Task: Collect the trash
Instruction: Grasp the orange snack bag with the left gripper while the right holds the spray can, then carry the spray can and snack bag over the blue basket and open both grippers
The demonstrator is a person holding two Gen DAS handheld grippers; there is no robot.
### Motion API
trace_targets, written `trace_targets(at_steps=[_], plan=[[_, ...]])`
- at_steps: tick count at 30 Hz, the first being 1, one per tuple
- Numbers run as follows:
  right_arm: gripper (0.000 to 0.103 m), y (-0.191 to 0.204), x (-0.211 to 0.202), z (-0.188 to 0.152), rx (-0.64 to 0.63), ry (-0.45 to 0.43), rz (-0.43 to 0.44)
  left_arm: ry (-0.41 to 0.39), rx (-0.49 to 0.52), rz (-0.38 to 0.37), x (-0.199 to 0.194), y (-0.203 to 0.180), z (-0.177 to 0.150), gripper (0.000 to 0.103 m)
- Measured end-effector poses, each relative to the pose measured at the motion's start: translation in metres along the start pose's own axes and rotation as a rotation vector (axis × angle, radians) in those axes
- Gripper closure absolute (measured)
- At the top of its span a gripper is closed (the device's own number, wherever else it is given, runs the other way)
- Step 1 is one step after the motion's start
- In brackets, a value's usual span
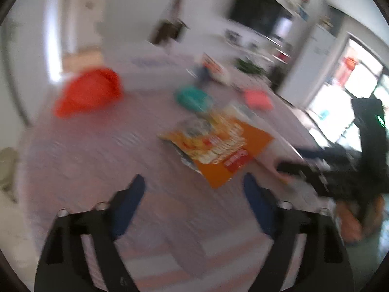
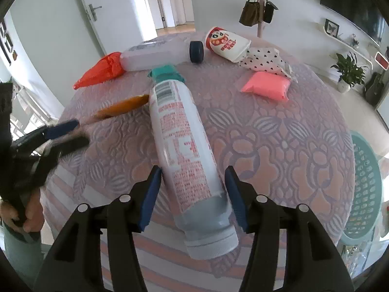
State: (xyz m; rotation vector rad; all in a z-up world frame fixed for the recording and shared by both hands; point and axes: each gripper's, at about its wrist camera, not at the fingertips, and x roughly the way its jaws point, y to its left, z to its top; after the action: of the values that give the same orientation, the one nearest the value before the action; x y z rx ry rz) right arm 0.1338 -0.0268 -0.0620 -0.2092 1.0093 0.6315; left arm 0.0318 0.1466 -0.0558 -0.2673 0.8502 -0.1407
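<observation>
Glossy plastic bottle (image 2: 188, 160), embossed cloth tablecloth (image 2: 279, 131), shiny foil snack bag (image 1: 216, 143)

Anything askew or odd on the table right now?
Several containers lie tipped over: the white bottle on its side between the right gripper's open fingers, a clear bottle with a dark cap, and a paper cup. The orange snack bag lies flat, crumpled. No spill visible. The left wrist view is motion-blurred.

Bright daylight; left wrist view heavily motion-blurred, window (image 1: 345, 77) glaring; right view sharp, fisheye-curved edges
</observation>
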Motion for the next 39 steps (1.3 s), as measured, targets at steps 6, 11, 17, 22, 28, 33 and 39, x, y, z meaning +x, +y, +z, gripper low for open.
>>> trace_targets(at_steps=[6,11,17,22,28,33,39], plan=[[0.041,0.007,0.012,0.011,-0.051,-0.008,-0.027,0.027,-0.120,-0.072,0.008,0.012,-0.005,0.020],[0.054,0.006,0.020,0.012,-0.048,-0.028,-0.008,0.051,-0.188,-0.029,0.030,0.012,0.005,0.019],[0.054,-0.027,0.008,0.004,0.072,-0.047,-0.096,0.111,-0.095,0.110,0.054,-0.017,0.022,0.013],[0.054,-0.060,0.002,0.000,0.188,-0.048,-0.044,0.129,-0.061,0.185,0.073,-0.036,0.031,0.008],[0.054,-0.055,0.002,-0.001,0.169,-0.059,-0.071,0.118,0.030,0.333,0.082,-0.051,0.030,0.022],[0.056,-0.047,-0.003,-0.003,0.144,-0.084,-0.073,0.072,0.062,0.261,0.062,-0.056,0.022,0.053],[0.056,-0.051,-0.021,-0.003,0.155,-0.139,-0.042,0.015,0.036,0.149,0.041,-0.049,0.022,0.070]])
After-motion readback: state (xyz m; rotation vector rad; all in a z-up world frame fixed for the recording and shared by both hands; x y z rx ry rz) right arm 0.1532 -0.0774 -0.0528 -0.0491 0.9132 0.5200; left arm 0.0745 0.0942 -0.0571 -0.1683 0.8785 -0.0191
